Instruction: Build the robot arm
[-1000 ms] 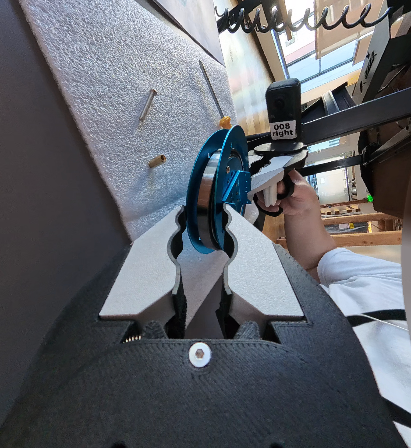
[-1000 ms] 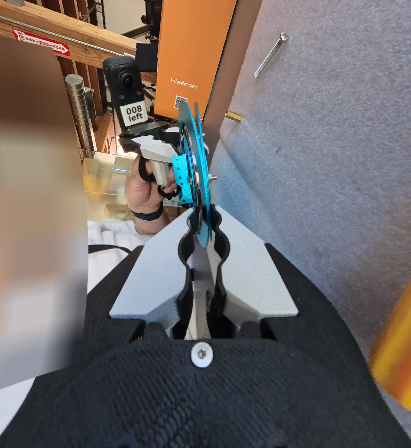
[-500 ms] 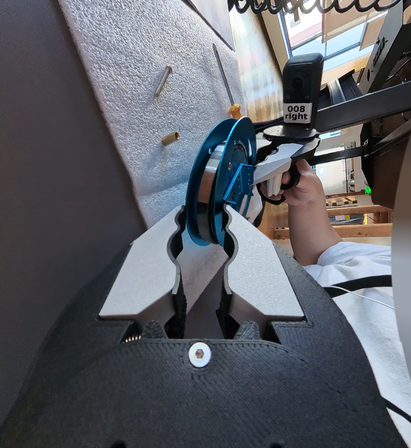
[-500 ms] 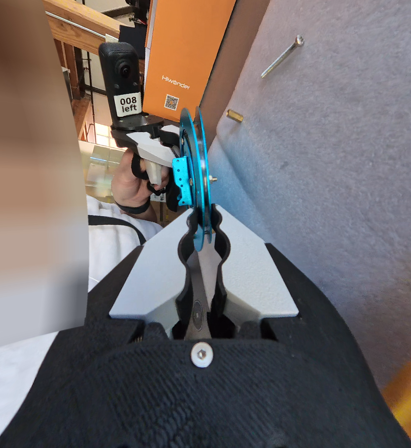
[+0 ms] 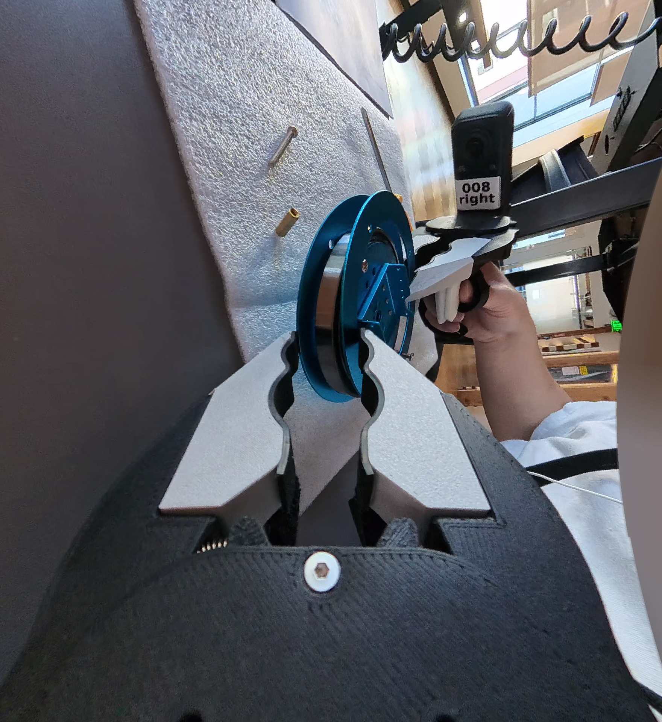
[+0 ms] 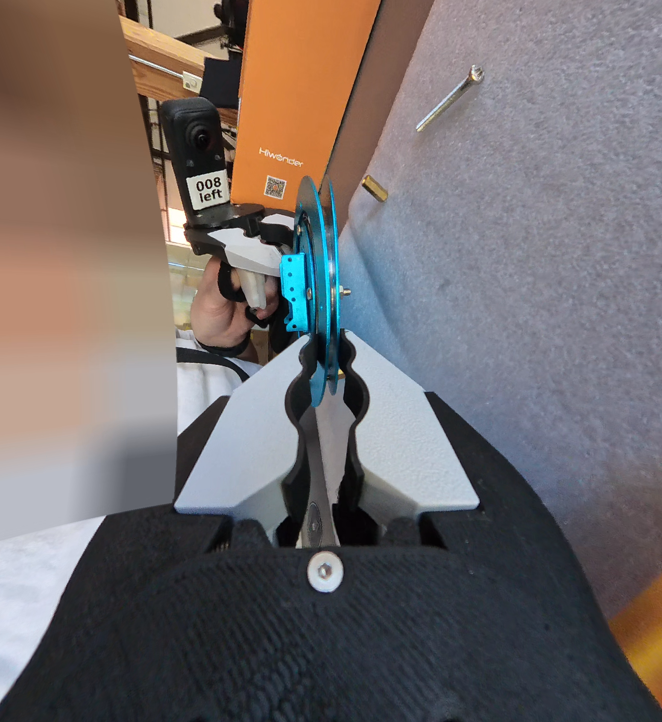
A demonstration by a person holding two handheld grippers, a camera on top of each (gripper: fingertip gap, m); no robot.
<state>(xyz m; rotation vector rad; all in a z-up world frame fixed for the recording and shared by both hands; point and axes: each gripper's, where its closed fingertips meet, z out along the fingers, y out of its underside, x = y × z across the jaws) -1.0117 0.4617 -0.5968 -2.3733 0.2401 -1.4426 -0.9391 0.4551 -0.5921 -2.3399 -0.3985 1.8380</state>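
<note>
A blue metal wheel [image 5: 376, 250] made of two discs with a silver ring between them is held up on edge beside the grey foam mat [image 5: 243, 97]. My left gripper [image 5: 327, 339] is shut on its lower rim, one finger on each side. My right gripper [image 6: 326, 340] is shut on the opposite rim of the wheel [image 6: 323, 258]. A flat grey metal strip [image 6: 314, 488] lies between its fingers, and a small brass piece [image 6: 339, 375] sits at the right fingertip. Each view shows the other gripper beyond the wheel, the right one [image 5: 448, 265] and the left one [image 6: 249, 250], each held by a hand.
On the foam mat lie a long screw [image 5: 282, 146], a brass standoff [image 5: 287, 222] and a thin screwdriver shaft [image 5: 376, 148]. The screw [image 6: 450, 97] and standoff [image 6: 375, 188] also show in the right wrist view. An orange box [image 6: 298, 97] stands past the mat. An orange blur [image 6: 657, 625] is at lower right.
Both grippers keep their hold on the wheel. The wheel and both grippers have swung together, so more of the wheel's face shows in the left wrist view and the background has shifted.
</note>
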